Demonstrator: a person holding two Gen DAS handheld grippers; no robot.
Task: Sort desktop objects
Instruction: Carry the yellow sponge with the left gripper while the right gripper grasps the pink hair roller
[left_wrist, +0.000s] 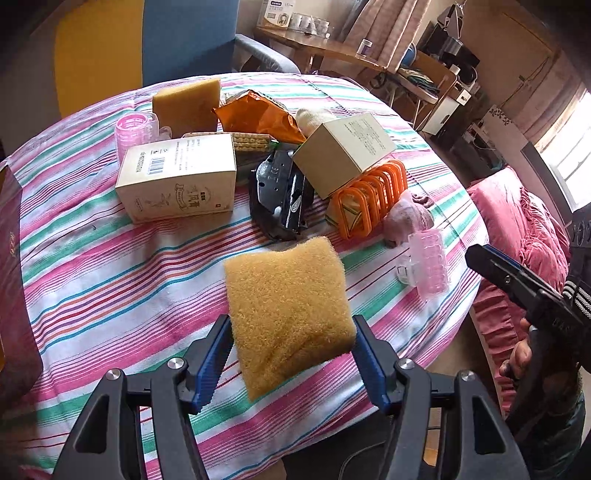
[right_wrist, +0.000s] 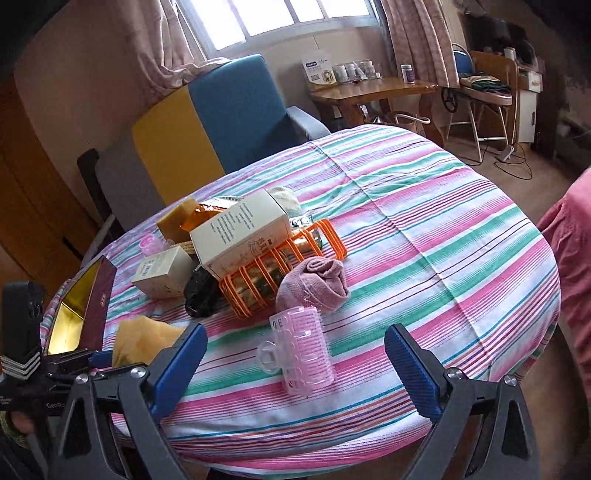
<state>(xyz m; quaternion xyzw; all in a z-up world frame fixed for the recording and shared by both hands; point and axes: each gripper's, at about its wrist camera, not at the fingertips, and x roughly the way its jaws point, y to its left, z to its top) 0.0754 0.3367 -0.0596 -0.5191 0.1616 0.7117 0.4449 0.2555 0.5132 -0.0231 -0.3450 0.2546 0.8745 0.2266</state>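
Sponges: two; one yellow sponge is clamped between the left gripper pads, lifted above the striped cloth; the second sponge lies at the far edge of the table.
Hair rollers: two pink; one roller lies on the cloth near the front edge, in front of the right gripper; the other roller sits far left, just beside the second sponge.
Cartons: two cream; one box lies on the cloth, another box rests tilted on the orange rack.
Right gripper jaws: spread wide, empty.
Pile: orange bag, black device between the boxes, pink cloth bundle touching the rack.
Left side: open maroon box with gold lining.
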